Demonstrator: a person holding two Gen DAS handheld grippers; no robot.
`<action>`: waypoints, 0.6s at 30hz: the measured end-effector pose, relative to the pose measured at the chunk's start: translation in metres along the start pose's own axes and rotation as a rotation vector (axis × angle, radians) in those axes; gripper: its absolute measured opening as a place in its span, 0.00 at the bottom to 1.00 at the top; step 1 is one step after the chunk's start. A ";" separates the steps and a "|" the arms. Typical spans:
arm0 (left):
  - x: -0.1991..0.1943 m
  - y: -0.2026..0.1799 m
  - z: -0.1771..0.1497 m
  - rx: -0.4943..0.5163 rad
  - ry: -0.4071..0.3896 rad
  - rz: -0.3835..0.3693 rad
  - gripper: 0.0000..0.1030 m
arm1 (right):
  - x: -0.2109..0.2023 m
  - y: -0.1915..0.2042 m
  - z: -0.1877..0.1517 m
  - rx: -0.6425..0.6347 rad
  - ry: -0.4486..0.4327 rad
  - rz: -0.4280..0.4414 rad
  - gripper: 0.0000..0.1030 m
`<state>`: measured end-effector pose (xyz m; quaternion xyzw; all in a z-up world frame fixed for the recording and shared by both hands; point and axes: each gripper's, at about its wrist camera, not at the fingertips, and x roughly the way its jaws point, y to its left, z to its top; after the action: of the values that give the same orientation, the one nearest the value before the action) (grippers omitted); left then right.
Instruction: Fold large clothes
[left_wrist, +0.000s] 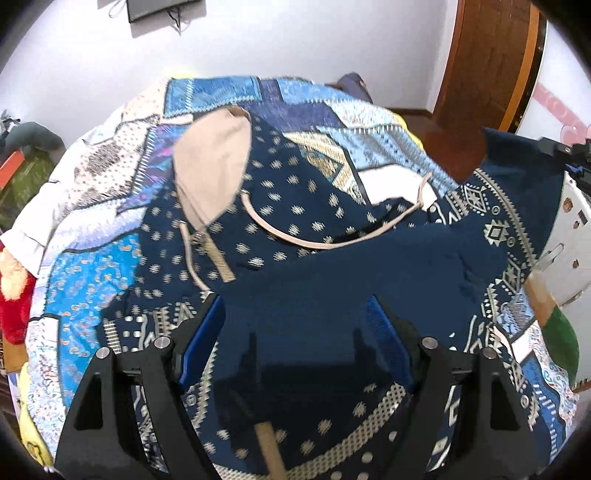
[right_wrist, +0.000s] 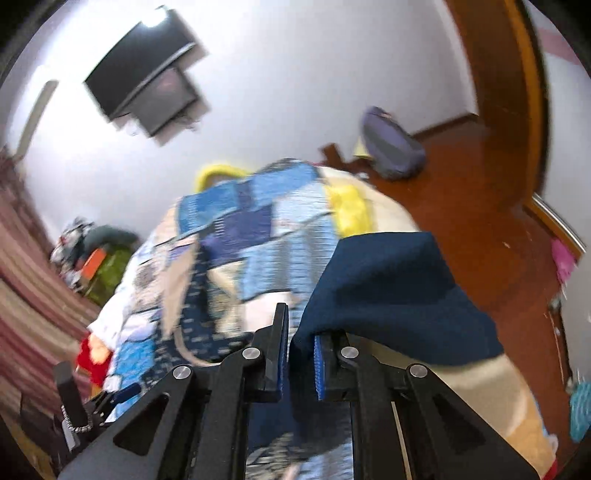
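A navy patterned hooded garment (left_wrist: 332, 254) with a beige-lined hood (left_wrist: 214, 166) and beige drawstring lies spread on the bed. My left gripper (left_wrist: 295, 317) is open just above its plain navy part, jaws wide apart, nothing between them. My right gripper (right_wrist: 301, 332) is shut on a navy edge of the garment (right_wrist: 388, 280) and holds it lifted over the bed's right side; the lifted cloth also shows in the left wrist view (left_wrist: 517, 155). The right wrist view is blurred.
The bed has a blue patchwork quilt (left_wrist: 92, 266) and a yellow blanket (right_wrist: 347, 206). A red plush toy (left_wrist: 14, 306) lies at the left edge. A wall TV (right_wrist: 144, 88), a purple bag (right_wrist: 391, 144) on the wooden floor and a door (left_wrist: 491, 62) are beyond.
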<state>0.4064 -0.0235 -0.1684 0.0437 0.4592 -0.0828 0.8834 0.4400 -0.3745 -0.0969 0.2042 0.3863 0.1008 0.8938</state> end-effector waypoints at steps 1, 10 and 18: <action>-0.004 0.003 0.000 0.001 -0.008 0.003 0.77 | 0.002 0.015 -0.001 -0.021 0.007 0.019 0.09; -0.032 0.038 -0.025 -0.031 -0.033 0.020 0.80 | 0.064 0.120 -0.059 -0.204 0.195 0.080 0.09; -0.020 0.065 -0.057 -0.058 0.044 0.047 0.80 | 0.131 0.104 -0.124 -0.199 0.430 -0.064 0.10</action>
<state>0.3611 0.0509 -0.1844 0.0306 0.4797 -0.0475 0.8756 0.4363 -0.2021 -0.2123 0.0769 0.5621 0.1512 0.8095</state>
